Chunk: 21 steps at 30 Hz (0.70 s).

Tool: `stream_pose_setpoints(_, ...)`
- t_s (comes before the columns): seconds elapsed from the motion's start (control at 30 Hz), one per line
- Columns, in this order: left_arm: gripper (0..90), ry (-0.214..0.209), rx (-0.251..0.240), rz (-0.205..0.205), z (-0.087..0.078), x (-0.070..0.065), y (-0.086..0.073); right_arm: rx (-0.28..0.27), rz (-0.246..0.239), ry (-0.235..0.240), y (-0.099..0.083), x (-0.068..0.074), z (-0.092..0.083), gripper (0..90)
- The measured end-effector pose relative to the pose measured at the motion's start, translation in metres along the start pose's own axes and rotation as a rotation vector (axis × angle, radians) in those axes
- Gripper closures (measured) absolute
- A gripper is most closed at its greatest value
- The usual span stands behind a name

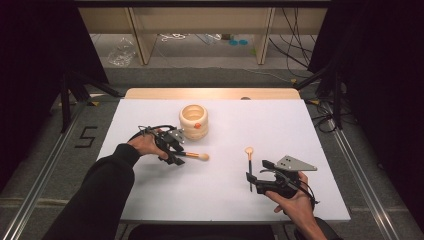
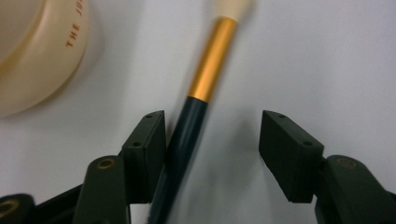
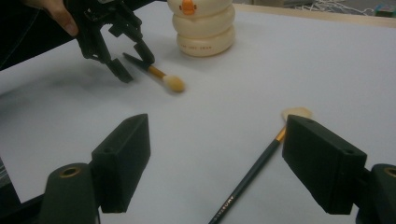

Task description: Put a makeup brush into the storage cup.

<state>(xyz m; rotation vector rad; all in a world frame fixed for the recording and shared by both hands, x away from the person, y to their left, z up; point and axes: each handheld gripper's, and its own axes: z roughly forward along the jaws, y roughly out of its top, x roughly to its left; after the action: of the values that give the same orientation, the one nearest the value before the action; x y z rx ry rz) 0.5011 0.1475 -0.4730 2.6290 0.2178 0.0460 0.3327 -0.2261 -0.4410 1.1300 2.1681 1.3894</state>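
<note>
The makeup brush (image 2: 201, 84) with the round tuft lies flat on the white worktop (image 1: 150, 200), just in front of the cream ringed holder (image 1: 193, 121). Its dark handle runs back between the jaws of the left tongs (image 1: 175, 156), its gold ferrule and tuft pointing out ahead of them, away from the hand. In the left gripper view the handle lies against 1 pad while the other pad stands clear of it, so the jaws are part open around the brush and have not clamped it. The long axis lies nearly in line with the tongs, so a squeeze would likely catch the handle near its middle.

A 2nd brush (image 3: 261, 163), flat-tipped, lies well apart on the person's right. In the right gripper view its handle slants between the jaws of the right tongs (image 3: 217, 163), the tip partly hidden behind 1 pad. Those jaws stand wide and hold nothing. Each hand is nearest its own brush.

The holder stands upright; from above it looks hollow, with an orange mark on its side, and nothing can be made out inside it.
</note>
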Motion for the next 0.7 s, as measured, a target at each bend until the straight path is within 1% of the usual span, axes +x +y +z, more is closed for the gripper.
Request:
stream_pose_setpoints(0.1, 45.0, 0.002, 0.007, -0.004, 0.0, -0.001, 0.002, 0.004, 0.006, 0.0, 0.0, 0.0, 0.0, 24.4)
stream_pose_setpoints(0.13, 45.7, 0.003, 0.008, -0.008, 0.0, -0.001, 0.002, 0.001, -0.001, -0.002, 0.0, 0.0, 0.0, 24.5)
stream_pose_setpoints(0.17, 46.4, 0.001, 0.012, -0.027, 0.0, -0.002, 0.002, -0.003, 0.001, 0.004, 0.0, 0.0, 0.001, 24.5)
stream_pose_setpoints(0.2, 47.3, 0.002, 0.018, -0.034, 0.0, -0.001, 0.003, -0.008, 0.0, 0.001, 0.0, 0.0, 0.001, 24.5)
stream_pose_setpoints(0.23, 49.1, 0.007, 0.035, -0.021, -0.001, 0.0, 0.005, 0.002, -0.001, -0.001, 0.0, 0.0, 0.0, 24.6)
stream_pose_setpoints(0.27, 50.8, 0.005, 0.055, -0.033, -0.002, -0.001, 0.006, -0.003, 0.0, 0.005, 0.0, 0.0, 0.001, 24.7)
stream_pose_setpoints(0.3, 52.7, 0.015, 0.081, -0.003, -0.002, 0.001, 0.009, -0.012, 0.003, 0.007, 0.0, 0.0, 0.002, 24.8)
stream_pose_setpoints(0.33, 54.2, 0.019, 0.081, -0.03, -0.001, -0.001, 0.012, -0.002, -0.002, -0.002, 0.0, 0.0, 0.001, 24.8)
stream_pose_setpoints(0.37, 55.5, 0.015, 0.091, -0.021, -0.001, 0.0, 0.014, -0.025, 0.006, 0.013, 0.0, 0.0, 0.003, 24.8)
stream_pose_setpoints(0.4, 56.7, 0.012, 0.098, -0.024, 0.0, 0.0, 0.016, -0.017, 0.014, 0.016, 0.001, 0.0, 0.002, 24.9)
stream_pose_setpoints(0.43, 57.7, 0.01, 0.124, -0.001, 0.0, 0.001, 0.018, -0.014, 0.015, 0.015, 0.001, 0.0, 0.002, 24.9)
stream_pose_setpoints(0.47, 58.1, 0.008, 0.122, -0.016, 0.001, 0.0, 0.019, -0.019, 0.009, 0.016, 0.001, 0.0, 0.002, 24.9)
stream_pose_setpoints(0.5, 59.3, 0.006, 0.153, 0.011, 0.0, 0.002, 0.021, -0.018, 0.012, 0.017, 0.0, 0.0, 0.002, 24.9)
stream_pose_setpoints(0.53, 61.3, 0.008, 0.148, -0.006, 0.001, 0.001, 0.022, -0.018, 0.011, 0.017, 0.0, 0.0, 0.002, 24.9)
stream_pose_setpoints(0.6, 64.1, 0.002, 0.183, 0.019, 0.001, 0.002, 0.025, -0.019, 0.01, 0.019, 0.0, 0.0, 0.002, 24.9)
stream_pose_setpoints(0.63, 64.7, 0.001, 0.186, 0.011, 0.001, 0.002, 0.025, -0.005, -0.007, -0.001, 0.001, -0.001, 0.001, 24.9)
stream_pose_setpoints(0.67, 65.3, 0.0, 0.193, 0.008, 0.0, 0.003, 0.026, -0.004, -0.01, -0.002, 0.001, -0.001, 0.001, 24.9)
stream_pose_setpoints(0.7, 66.4, -0.002, 0.185, -0.011, 0.001, 0.003, 0.025, 0.0, -0.002, 0.004, 0.001, 0.0, 0.001, 25.0)
